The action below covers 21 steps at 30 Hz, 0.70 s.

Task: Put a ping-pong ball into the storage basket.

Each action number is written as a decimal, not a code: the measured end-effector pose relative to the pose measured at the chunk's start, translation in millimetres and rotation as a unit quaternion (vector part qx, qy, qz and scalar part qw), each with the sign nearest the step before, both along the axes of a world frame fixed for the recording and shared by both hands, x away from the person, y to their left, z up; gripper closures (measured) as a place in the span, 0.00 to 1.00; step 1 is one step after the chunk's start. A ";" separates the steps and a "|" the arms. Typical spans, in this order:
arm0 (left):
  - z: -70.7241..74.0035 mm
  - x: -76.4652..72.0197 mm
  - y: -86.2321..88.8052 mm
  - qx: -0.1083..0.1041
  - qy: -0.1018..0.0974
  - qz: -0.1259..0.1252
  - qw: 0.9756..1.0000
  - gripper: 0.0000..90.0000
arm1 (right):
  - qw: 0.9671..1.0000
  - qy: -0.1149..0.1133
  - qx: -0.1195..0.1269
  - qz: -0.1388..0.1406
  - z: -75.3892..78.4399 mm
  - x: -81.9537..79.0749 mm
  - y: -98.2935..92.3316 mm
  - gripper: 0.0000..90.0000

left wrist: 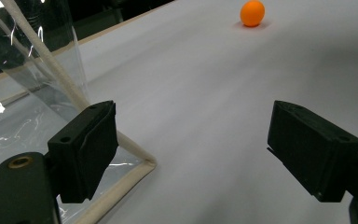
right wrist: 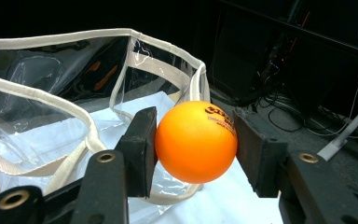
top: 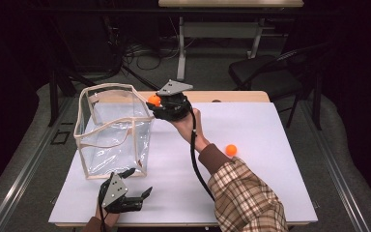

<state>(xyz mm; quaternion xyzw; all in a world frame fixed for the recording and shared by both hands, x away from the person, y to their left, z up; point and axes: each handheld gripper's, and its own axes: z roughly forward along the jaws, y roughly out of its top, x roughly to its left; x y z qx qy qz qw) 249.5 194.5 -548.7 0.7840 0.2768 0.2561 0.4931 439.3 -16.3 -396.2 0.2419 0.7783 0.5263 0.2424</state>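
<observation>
A clear plastic bag with cream trim stands open on the left of the white table. My right gripper holds an orange ball just above the bag's far right rim. In the right gripper view both pads press on the orange ball, with the bag's open mouth behind it. A second orange ball lies on the table to the right. My left gripper rests near the front edge, open and holding nothing, beside the bag's near corner. The second ball lies far ahead of it.
A dark chair stands beyond the table's far right corner. A light-coloured desk leg and cables on the floor lie behind the table. A plaid sleeve crosses the table's front right.
</observation>
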 end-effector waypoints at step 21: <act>0.2 0.0 0.3 0.001 0.000 0.000 1.000 0.18 | 1.000 0.002 0.002 0.006 4.1 3.1 13.0 0.57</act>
